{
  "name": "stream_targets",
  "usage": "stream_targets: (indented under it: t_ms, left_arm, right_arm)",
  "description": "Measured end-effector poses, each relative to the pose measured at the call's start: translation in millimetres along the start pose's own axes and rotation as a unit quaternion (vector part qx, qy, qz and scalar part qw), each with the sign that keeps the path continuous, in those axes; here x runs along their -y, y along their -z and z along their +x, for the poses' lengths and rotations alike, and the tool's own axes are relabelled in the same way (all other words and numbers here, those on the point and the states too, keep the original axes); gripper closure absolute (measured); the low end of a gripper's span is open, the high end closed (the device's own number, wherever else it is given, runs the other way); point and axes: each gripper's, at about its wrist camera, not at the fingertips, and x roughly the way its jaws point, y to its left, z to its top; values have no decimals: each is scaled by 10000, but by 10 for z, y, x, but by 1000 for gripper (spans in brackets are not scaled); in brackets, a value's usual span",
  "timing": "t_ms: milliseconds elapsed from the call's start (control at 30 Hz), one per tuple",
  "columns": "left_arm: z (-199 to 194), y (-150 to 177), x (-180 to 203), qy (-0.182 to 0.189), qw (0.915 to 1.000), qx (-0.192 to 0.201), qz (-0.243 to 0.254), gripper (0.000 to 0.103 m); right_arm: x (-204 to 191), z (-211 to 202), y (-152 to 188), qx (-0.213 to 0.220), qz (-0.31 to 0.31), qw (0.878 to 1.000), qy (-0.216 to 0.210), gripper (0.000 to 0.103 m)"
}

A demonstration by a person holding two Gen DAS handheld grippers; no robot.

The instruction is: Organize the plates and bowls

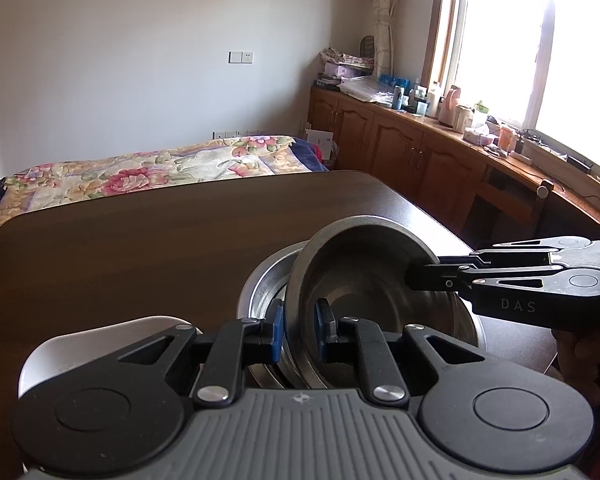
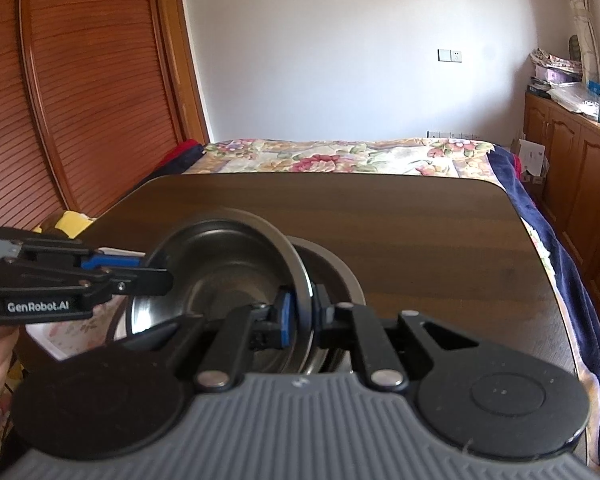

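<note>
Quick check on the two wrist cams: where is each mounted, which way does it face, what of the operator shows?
Left wrist: on the left gripper, facing the bed and window; a hand shows at the right edge.
Right wrist: on the right gripper, facing the bed and wooden doors; a hand shows at the left edge.
Shared: both grippers shut on the tilted steel bowl, table.

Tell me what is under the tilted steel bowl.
A second steel bowl sits under the tilted bowl, on the table. Its inside is mostly covered.
</note>
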Motion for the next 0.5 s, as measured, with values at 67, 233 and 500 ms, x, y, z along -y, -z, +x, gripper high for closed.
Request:
stream_targets:
  t_ms: [67,233,500]
  left_arm:
    - [5,-2,6,-18,10000,2,3,60]
    - [22,-3,26,-35,10000,-4,-5,60]
    - [-15,13,30,-70,9999,72,14,60]
  right_arm:
    - [-4,8,10,1,-4,10000,9,90]
    - [-5,11,21,44,-11,10000,31,90]
    - [-20,-36,26,205,-147,9996,105,89]
